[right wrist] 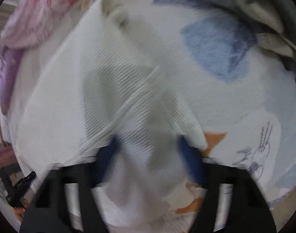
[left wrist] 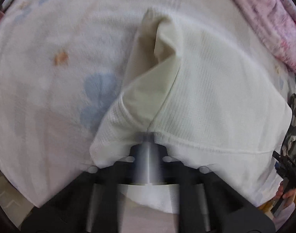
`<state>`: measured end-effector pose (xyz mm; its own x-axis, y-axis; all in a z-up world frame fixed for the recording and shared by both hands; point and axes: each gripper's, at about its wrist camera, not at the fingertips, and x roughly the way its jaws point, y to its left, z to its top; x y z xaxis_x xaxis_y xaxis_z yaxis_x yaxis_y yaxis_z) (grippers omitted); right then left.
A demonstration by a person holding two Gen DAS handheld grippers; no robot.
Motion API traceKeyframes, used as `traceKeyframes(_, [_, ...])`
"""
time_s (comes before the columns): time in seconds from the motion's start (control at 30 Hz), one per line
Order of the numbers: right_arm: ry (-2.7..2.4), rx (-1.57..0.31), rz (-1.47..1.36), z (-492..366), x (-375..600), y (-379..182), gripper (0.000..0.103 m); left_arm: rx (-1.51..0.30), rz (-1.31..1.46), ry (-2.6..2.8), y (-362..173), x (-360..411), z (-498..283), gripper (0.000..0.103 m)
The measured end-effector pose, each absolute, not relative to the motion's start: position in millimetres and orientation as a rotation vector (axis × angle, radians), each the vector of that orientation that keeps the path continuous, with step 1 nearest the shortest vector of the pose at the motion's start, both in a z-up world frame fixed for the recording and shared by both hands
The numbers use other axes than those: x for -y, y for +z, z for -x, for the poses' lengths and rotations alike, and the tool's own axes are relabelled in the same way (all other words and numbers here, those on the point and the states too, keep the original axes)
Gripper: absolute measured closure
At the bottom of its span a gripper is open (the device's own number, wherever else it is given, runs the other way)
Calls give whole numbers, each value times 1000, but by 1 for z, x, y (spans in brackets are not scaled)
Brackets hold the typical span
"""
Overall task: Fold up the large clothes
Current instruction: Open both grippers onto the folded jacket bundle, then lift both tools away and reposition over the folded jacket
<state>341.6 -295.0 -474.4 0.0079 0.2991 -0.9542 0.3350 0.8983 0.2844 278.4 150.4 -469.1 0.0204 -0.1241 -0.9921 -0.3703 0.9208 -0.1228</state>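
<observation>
A white ribbed garment (left wrist: pixel 215 89) lies on a bed sheet (left wrist: pixel 51 38) printed with pale blue and orange shapes. My left gripper (left wrist: pixel 148 136) is shut on the garment's near hem, and the cloth rises in a fold with its cream inner side (left wrist: pixel 153 89) showing. In the right wrist view the same garment (right wrist: pixel 113 89) spreads ahead and to the left. My right gripper (right wrist: pixel 148 145) is open, its blue fingers (right wrist: pixel 188 153) wide apart with the garment's edge lying between them. The view is blurred.
A pink and purple fluffy blanket (left wrist: pixel 268 19) lies at the far right of the bed, also in the right wrist view (right wrist: pixel 37 19). A grey and white crumpled cloth (right wrist: pixel 264 19) lies at the far right. The other hand-held gripper (left wrist: pixel 287 170) shows at the edge.
</observation>
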Motion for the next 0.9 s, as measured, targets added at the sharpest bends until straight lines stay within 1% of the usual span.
traceKeyframes(0.03, [12,-1592,-507,-345,290,-468,94,-1541,449,158,-464,-151,-274,103])
traceKeyframes(0.07, [75,-1595,-561,-344,288,-457,96,-1527,487,127,-458,-151,-272,103])
traceKeyframes(0.13, [199,-1589,-767,-343,292,-444,96,-1496,603,25,-435,-150,-264,103])
traceKeyframes(0.17, [280,-1562,-952,-340,297,-438,96,-1475,662,-20,-428,-150,-262,103])
traceKeyframes(0.23, [349,-1514,-1162,-338,305,-435,97,-1400,811,-114,-407,-155,-257,103])
traceKeyframes(0.3, [372,-1467,-1331,-335,317,-441,97,-1372,839,-109,-402,-161,-254,103])
traceKeyframes(0.37, [304,-1477,-1360,-333,329,-457,96,-1386,818,-55,-411,-172,-257,103])
traceKeyframes(0.4, [192,-1540,-1294,-331,339,-477,95,-1400,815,-31,-419,-174,-257,103])
traceKeyframes(0.43, [79,-1600,-1222,-328,349,-493,82,-1433,799,8,-431,-178,-260,103])
traceKeyframes(0.47, [-29,-1652,-1164,-324,359,-510,76,-1454,776,33,-438,-182,-263,103])
traceKeyframes(0.5, [-80,-1638,-1231,-317,368,-528,76,-1475,739,63,-444,-184,-266,103])
traceKeyframes(0.53, [-102,-1613,-1315,-313,371,-534,73,-1495,702,88,-451,-183,-270,103])
traceKeyframes(0.57, [-117,-1606,-1322,-314,370,-531,70,-1507,660,102,-454,-180,-275,103])
traceKeyframes(0.6, [-113,-1625,-1220,-322,364,-519,66,-1505,620,110,-452,-176,-278,103])
traceKeyframes(0.63, [-121,-1639,-1112,-326,358,-506,51,-1503,585,112,-451,-172,-280,103])
traceKeyframes(0.67, [-150,-1640,-946,-334,349,-484,39,-1497,544,107,-446,-165,-285,100])
traceKeyframes(0.73, [-131,-1569,-749,-345,334,-448,39,-1471,482,87,-435,-153,-290,87])
traceKeyframes(0.77, [-100,-1521,-645,-356,322,-428,39,-1451,435,93,-428,-149,-296,86])
traceKeyframes(0.83, [-53,-1460,-516,-377,302,-410,39,-1408,354,107,-423,-144,-305,86])
traceKeyframes(0.87, [-9,-1426,-466,-387,293,-405,42,-1369,322,107,-418,-141,-313,86])
traceKeyframes(0.9, [37,-1397,-405,-401,283,-403,47,-1343,307,107,-418,-142,-318,86])
